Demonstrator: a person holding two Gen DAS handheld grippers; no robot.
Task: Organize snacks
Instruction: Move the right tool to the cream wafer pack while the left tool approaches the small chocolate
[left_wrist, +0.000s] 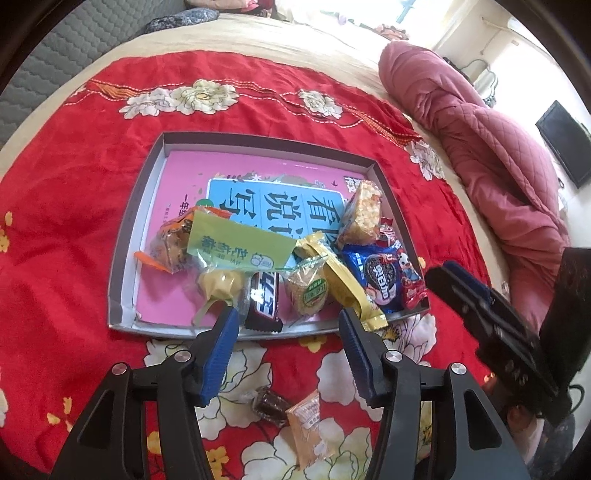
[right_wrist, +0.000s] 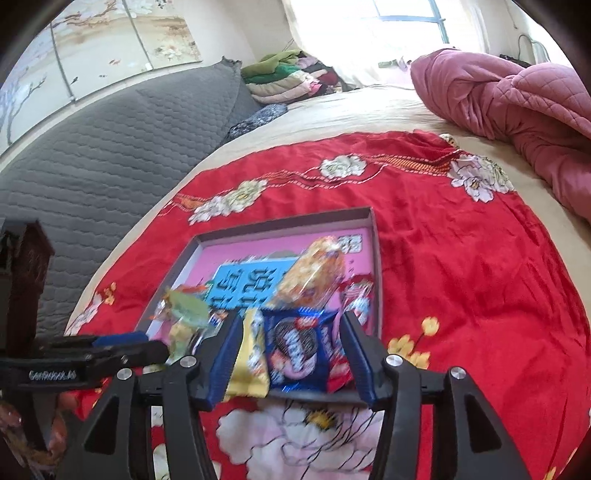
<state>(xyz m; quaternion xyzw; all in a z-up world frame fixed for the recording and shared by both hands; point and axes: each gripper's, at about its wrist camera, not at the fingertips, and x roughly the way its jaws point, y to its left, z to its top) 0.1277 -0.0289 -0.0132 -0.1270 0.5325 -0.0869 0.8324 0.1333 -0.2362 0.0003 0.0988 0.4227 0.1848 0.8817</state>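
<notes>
Snacks are lying heaped in a shallow grey tray (left_wrist: 122, 236) sitting on a red flowered cloth (left_wrist: 74, 184) spread over a bed. The left gripper (left_wrist: 288, 332) is hovering at the tray's near edge, jaws partly apart and gripping nothing, with a dark chocolate bar (left_wrist: 264, 301) showing between them. The right gripper (right_wrist: 288, 354) is likewise standing half open and empty above a blue cookie packet (right_wrist: 295, 354). Two wrapped sweets (left_wrist: 291, 410) are lying outside the tray on the cloth.
</notes>
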